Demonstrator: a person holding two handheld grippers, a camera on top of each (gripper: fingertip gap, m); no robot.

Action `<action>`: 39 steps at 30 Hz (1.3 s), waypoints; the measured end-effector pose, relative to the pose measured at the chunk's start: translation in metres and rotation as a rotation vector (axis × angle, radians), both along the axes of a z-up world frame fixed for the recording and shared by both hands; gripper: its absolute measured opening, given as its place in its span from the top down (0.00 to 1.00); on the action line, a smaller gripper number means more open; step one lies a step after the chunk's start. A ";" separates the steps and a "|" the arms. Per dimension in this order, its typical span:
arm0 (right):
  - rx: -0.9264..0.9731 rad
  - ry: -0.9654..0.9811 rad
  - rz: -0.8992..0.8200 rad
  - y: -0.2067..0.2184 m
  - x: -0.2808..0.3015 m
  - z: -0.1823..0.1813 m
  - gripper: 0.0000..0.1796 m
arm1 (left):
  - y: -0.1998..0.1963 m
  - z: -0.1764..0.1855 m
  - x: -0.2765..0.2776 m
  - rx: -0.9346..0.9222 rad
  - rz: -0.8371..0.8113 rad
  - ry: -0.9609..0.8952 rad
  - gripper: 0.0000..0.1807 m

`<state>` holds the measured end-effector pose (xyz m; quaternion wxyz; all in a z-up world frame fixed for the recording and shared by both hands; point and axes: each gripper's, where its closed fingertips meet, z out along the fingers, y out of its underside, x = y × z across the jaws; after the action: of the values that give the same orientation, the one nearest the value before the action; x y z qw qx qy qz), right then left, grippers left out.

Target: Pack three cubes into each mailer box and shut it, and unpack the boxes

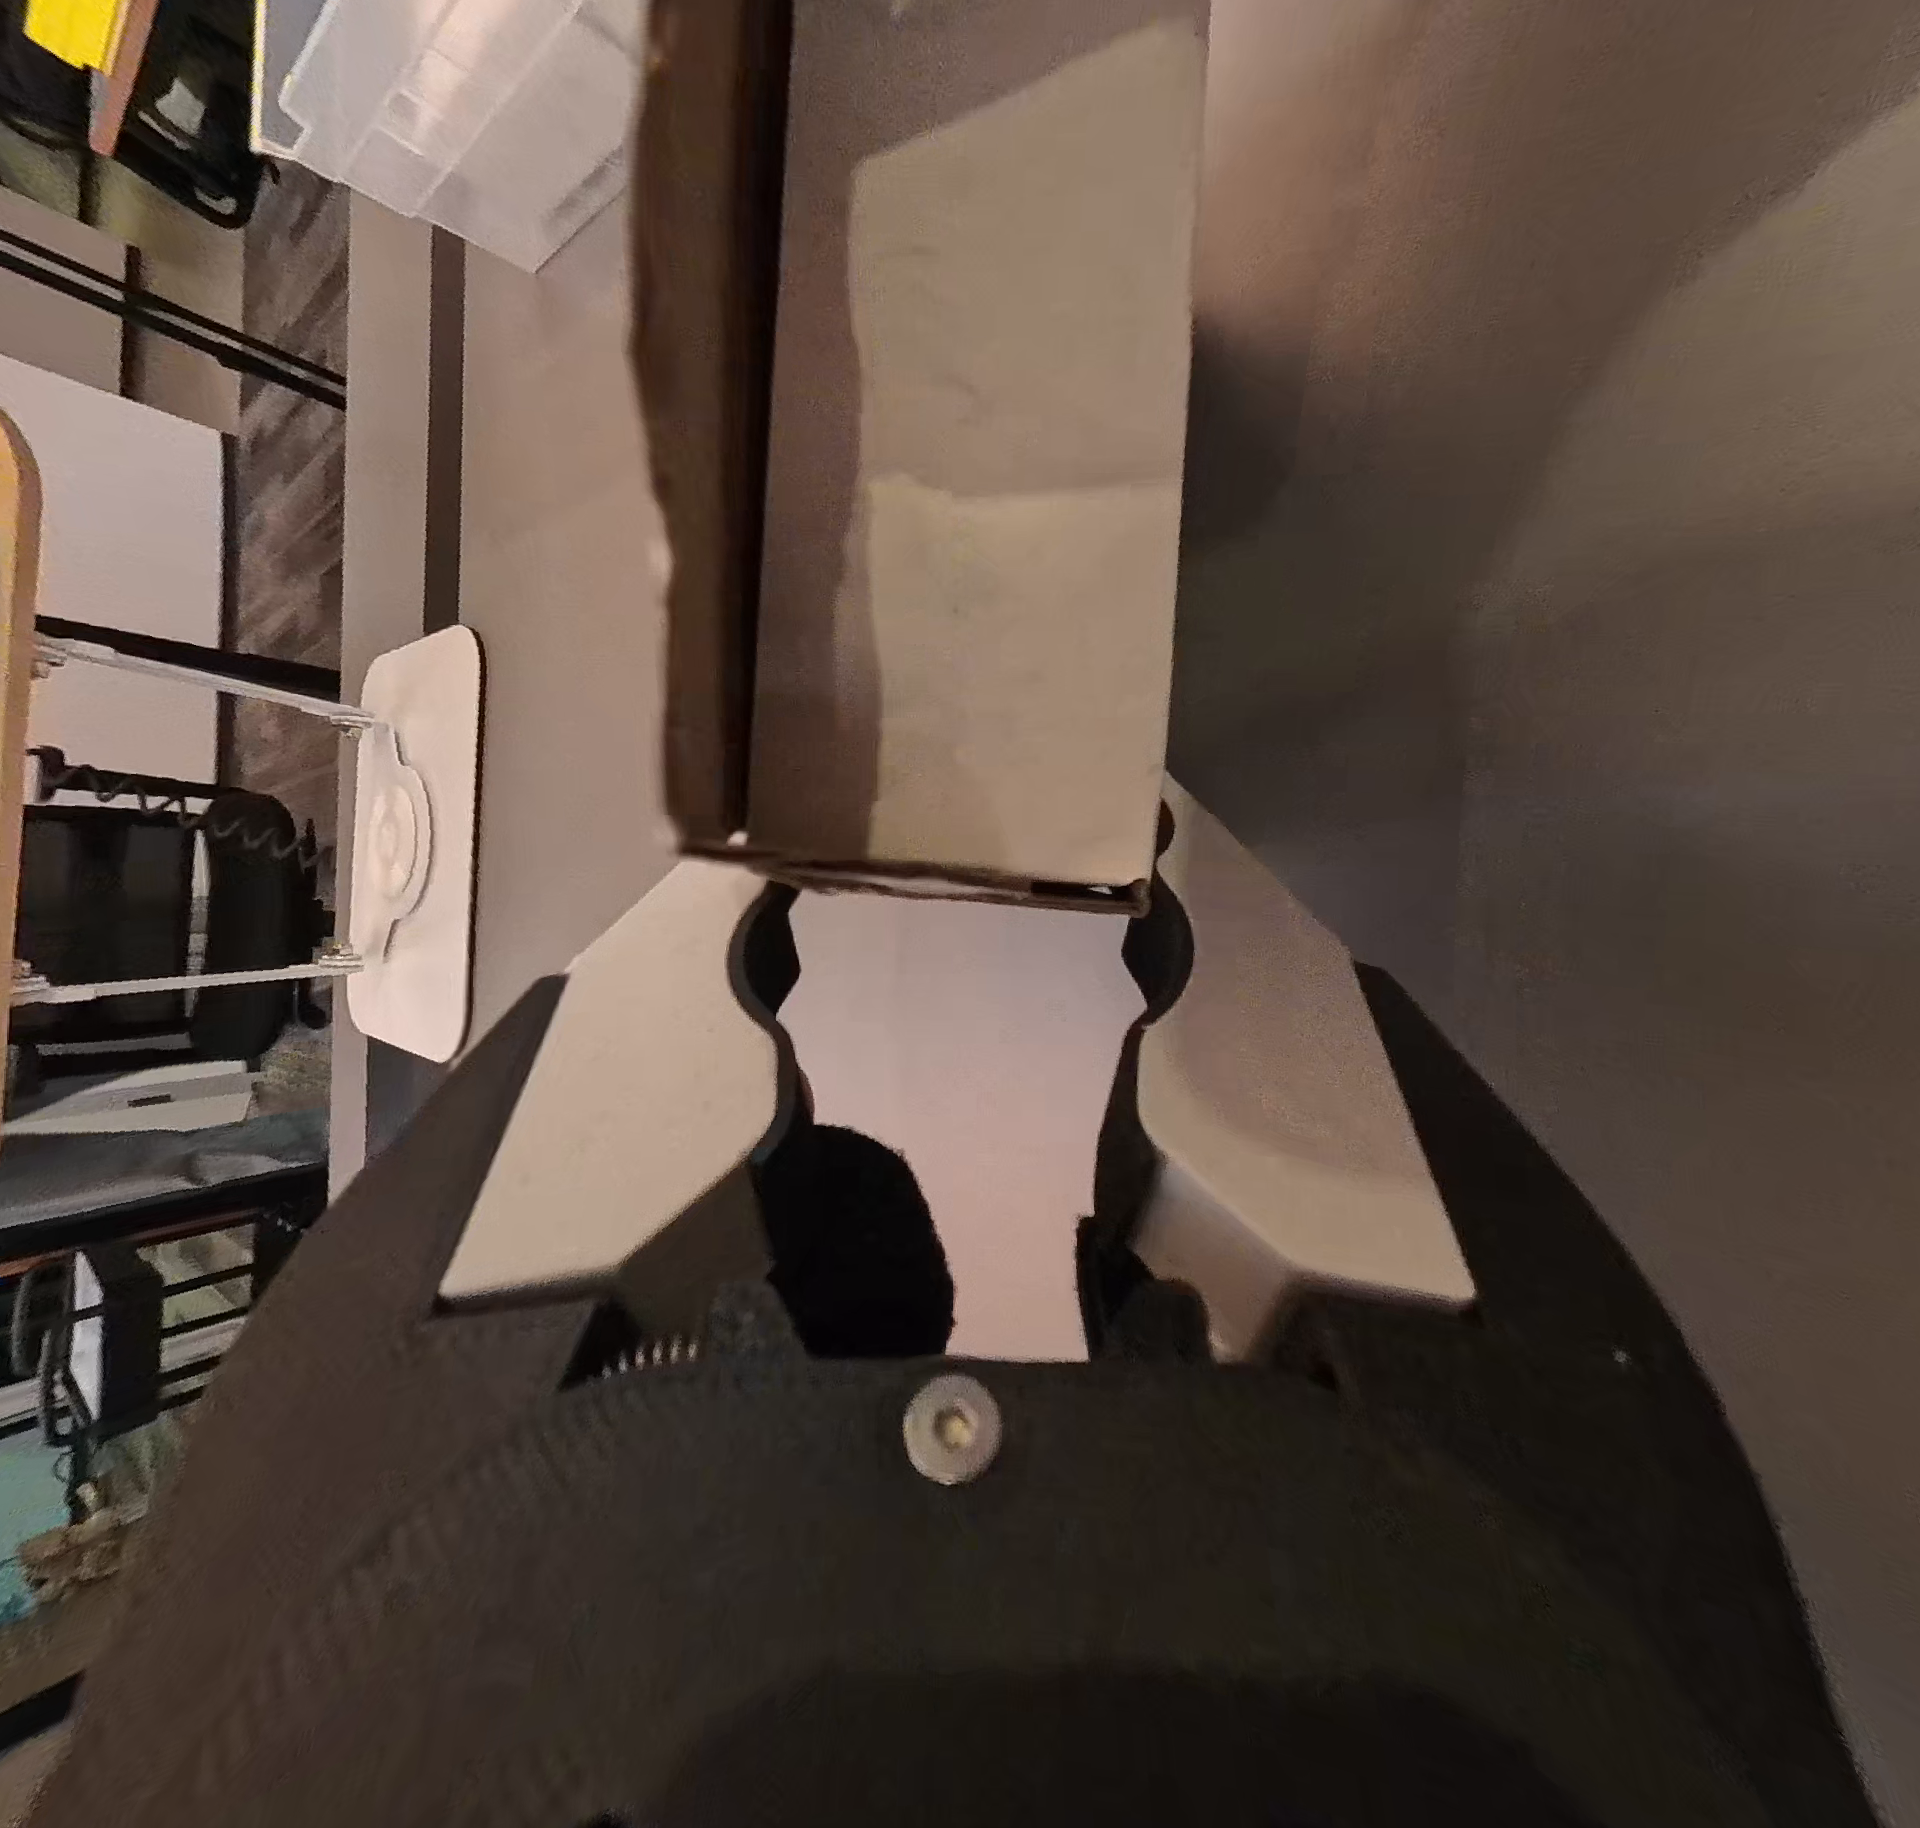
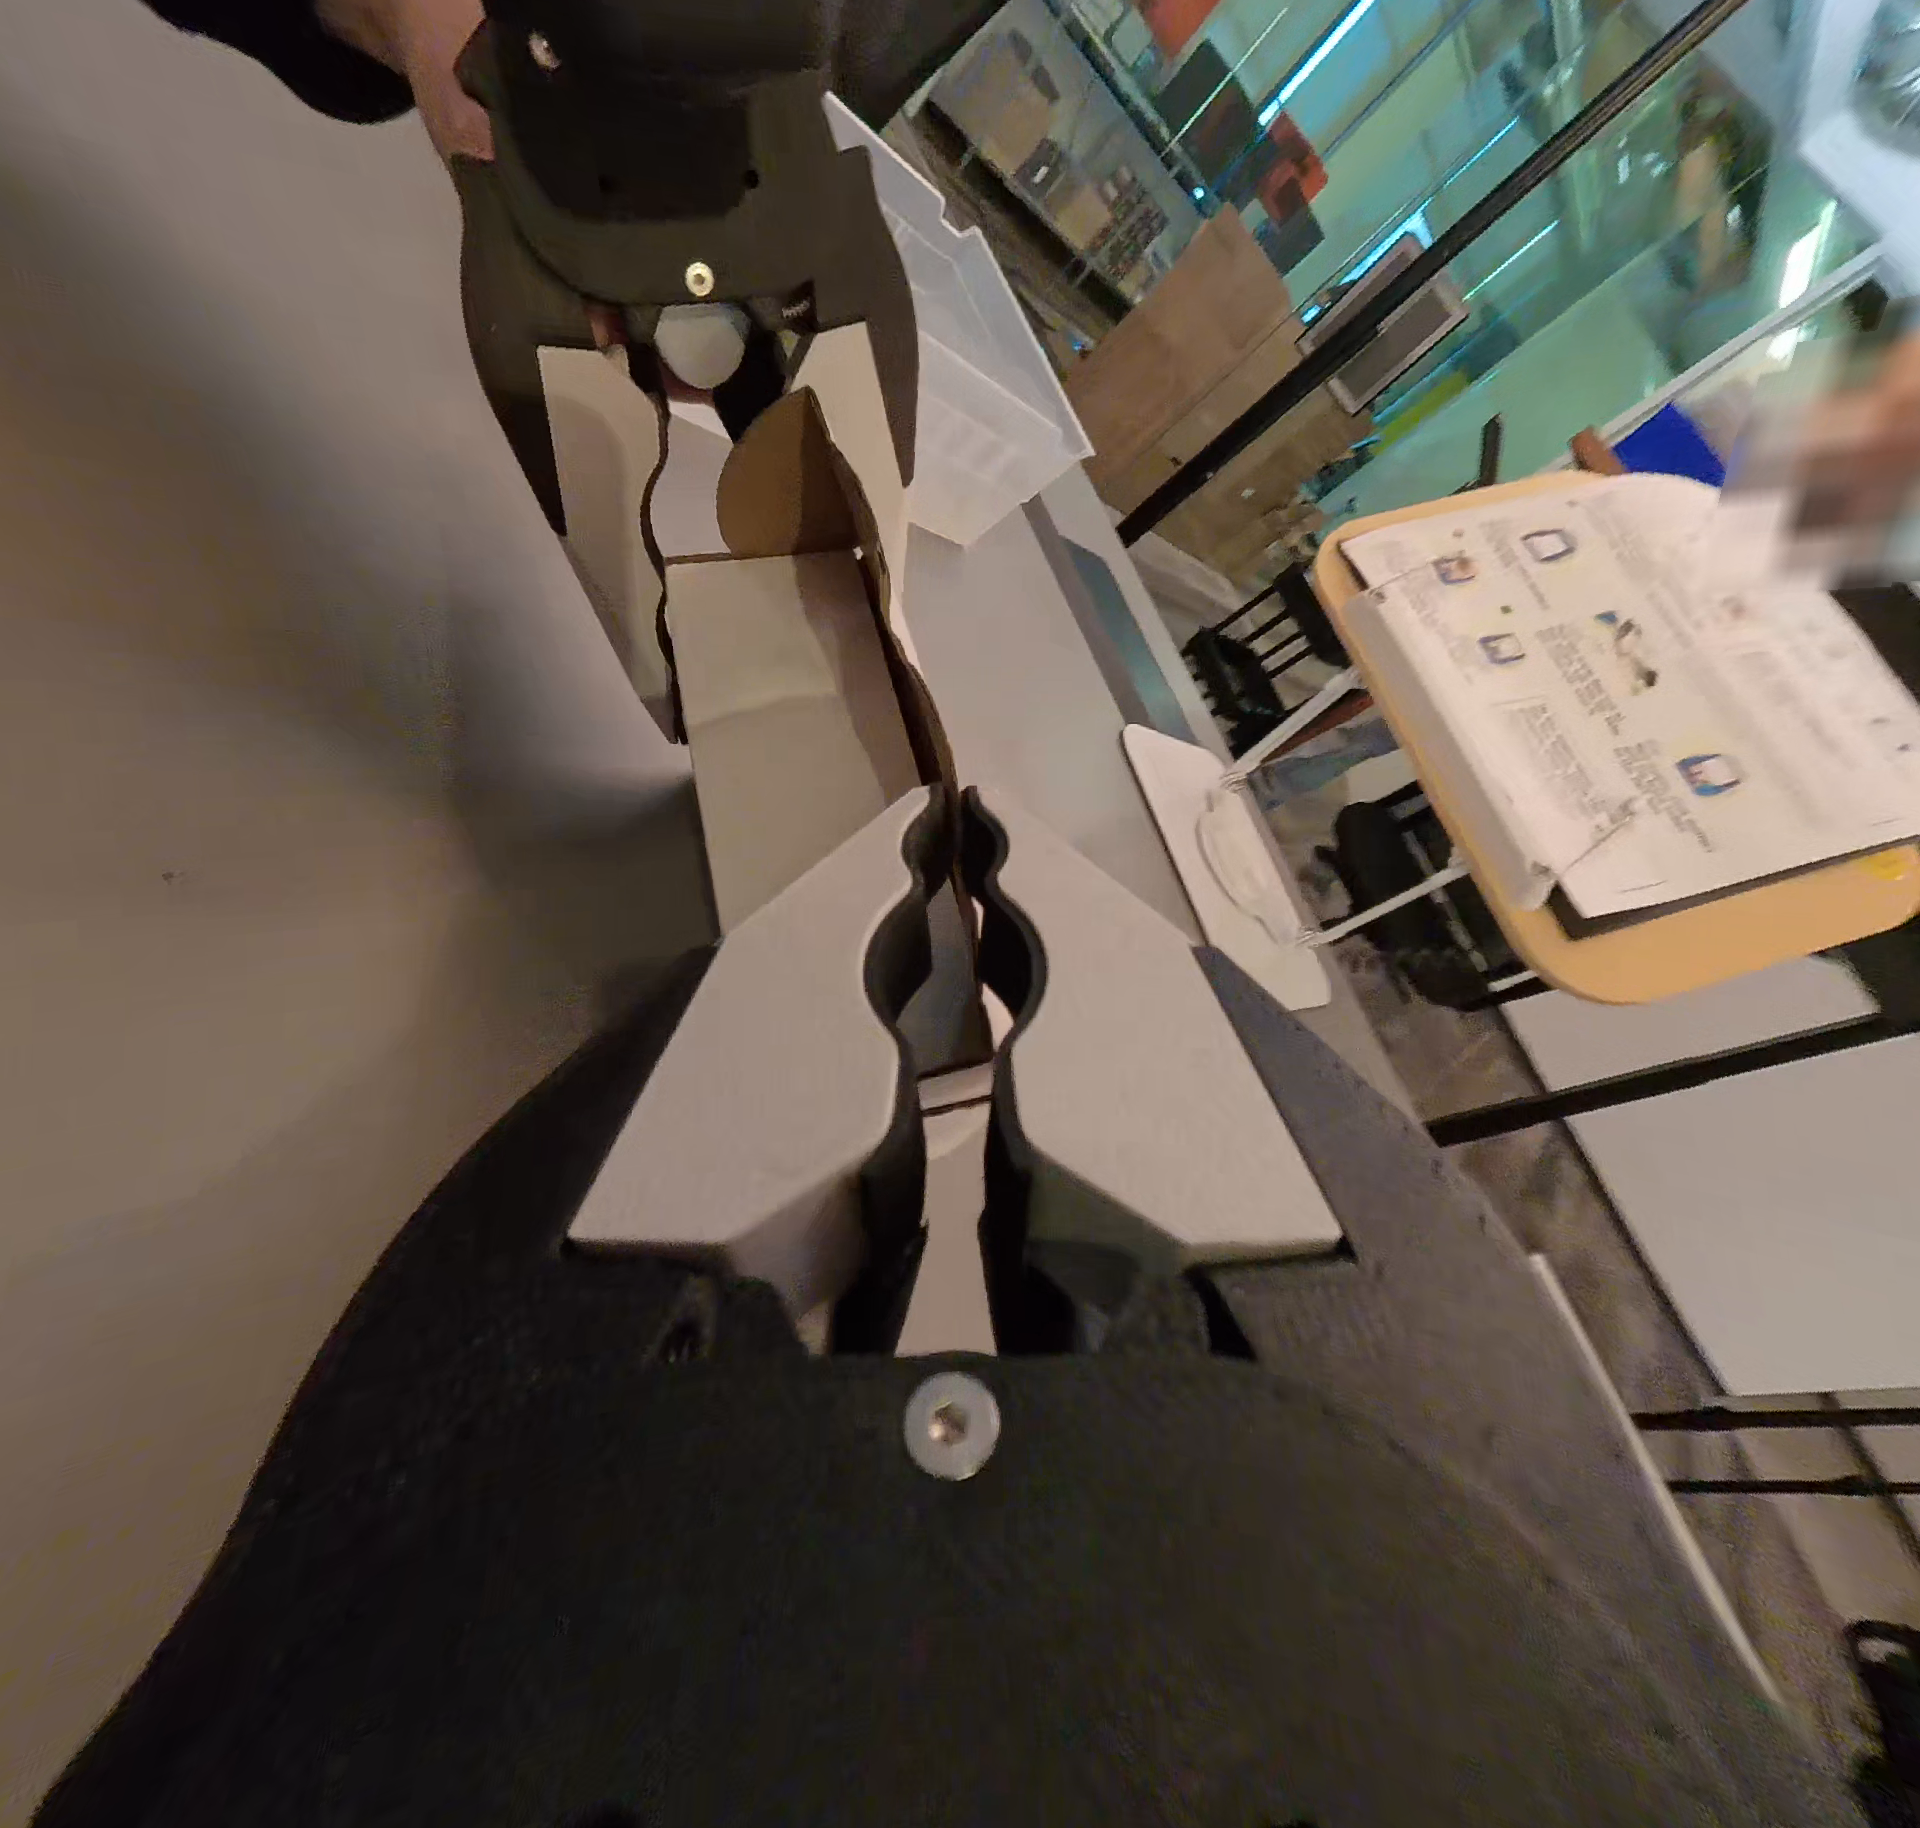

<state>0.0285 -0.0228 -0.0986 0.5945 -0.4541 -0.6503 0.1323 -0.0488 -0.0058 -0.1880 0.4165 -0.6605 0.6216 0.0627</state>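
A white mailer box (image 1: 987, 428) with brown cardboard edges is held between both grippers; it also shows in the right wrist view (image 2: 779, 677). My left gripper (image 1: 940, 864) is spread across the box's near end, with both fingertips against its sides. In the right wrist view the left gripper (image 2: 774, 604) straddles the far end, where a brown flap (image 2: 779, 490) stands up. My right gripper (image 2: 961, 812) is almost closed, pinching a thin cardboard wall of the box at its near end. The inside of the box is hidden. No cubes are in view.
A clear plastic bin (image 1: 447, 64) lies on the white table beyond the box; it also shows in the right wrist view (image 2: 966, 365). A white stand base (image 2: 1226, 843) sits at the table's edge, carrying a wooden board with printed sheets (image 2: 1621, 718). A person's hand (image 2: 416, 33) holds the left gripper.
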 end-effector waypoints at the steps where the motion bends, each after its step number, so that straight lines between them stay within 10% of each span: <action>1: -0.056 0.004 0.002 0.002 0.000 0.001 1.00 | 0.001 0.000 0.000 0.012 0.001 0.006 0.66; 12: -0.428 -0.090 0.065 -0.006 0.002 0.000 1.00 | -0.006 -0.002 0.003 0.171 -0.027 -0.003 0.64; 20: -0.431 -0.184 0.084 -0.027 0.003 -0.026 1.00 | -0.037 0.021 0.002 0.050 -0.071 -0.356 0.69; 39: -0.554 -0.089 0.098 -0.013 0.006 -0.004 1.00 | -0.030 -0.015 0.003 0.185 -0.043 -0.104 0.82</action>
<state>0.0348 -0.0359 -0.1028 0.4118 -0.5727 -0.6358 0.3133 -0.0460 -0.0354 -0.2027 0.5087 -0.6080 0.6048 0.0763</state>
